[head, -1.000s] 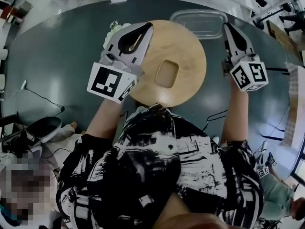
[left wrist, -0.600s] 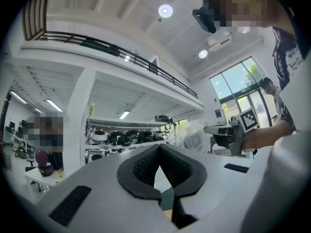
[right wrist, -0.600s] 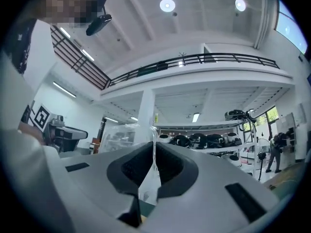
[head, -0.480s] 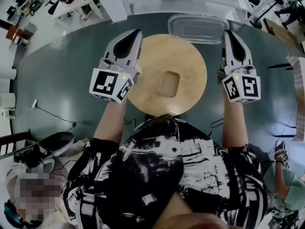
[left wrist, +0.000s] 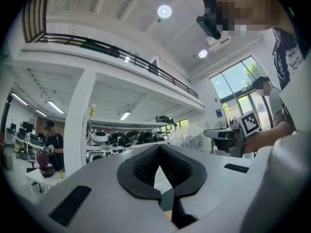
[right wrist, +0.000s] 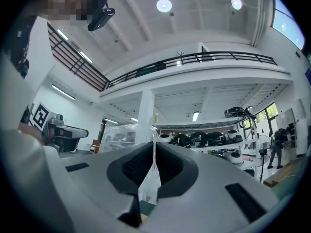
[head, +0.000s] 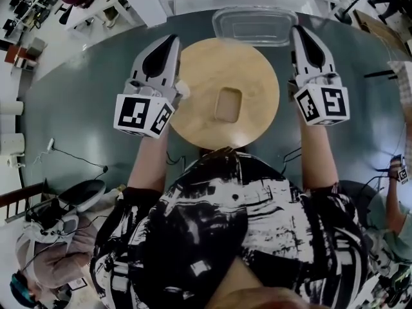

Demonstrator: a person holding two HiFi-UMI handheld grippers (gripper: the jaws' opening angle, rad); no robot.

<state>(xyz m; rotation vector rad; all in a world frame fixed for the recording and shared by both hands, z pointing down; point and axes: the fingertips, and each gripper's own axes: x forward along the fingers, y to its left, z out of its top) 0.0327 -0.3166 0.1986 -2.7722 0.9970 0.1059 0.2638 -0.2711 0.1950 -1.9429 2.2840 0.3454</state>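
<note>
The dark grey-green tabletop (head: 84, 95) is round. On it, between the two grippers, lies a round wooden board (head: 206, 76) with a square recess (head: 228, 104) in its middle. The left gripper (head: 171, 40) hangs over the board's left edge, its jaws pressed together with nothing between them. The right gripper (head: 298, 31) sits just off the board's right side. Its jaws are narrowed to a slit on what looks like the thin rim of a clear plastic container (head: 254, 26), which stretches leftward from its tip, past the board's far edge. Beyond both grippers the room is a tall white hall with a railed balcony (right wrist: 194, 61), a white column (left wrist: 77, 115), round ceiling lights (right wrist: 164, 5) and shelves of dark round gear (right wrist: 204, 141).
</note>
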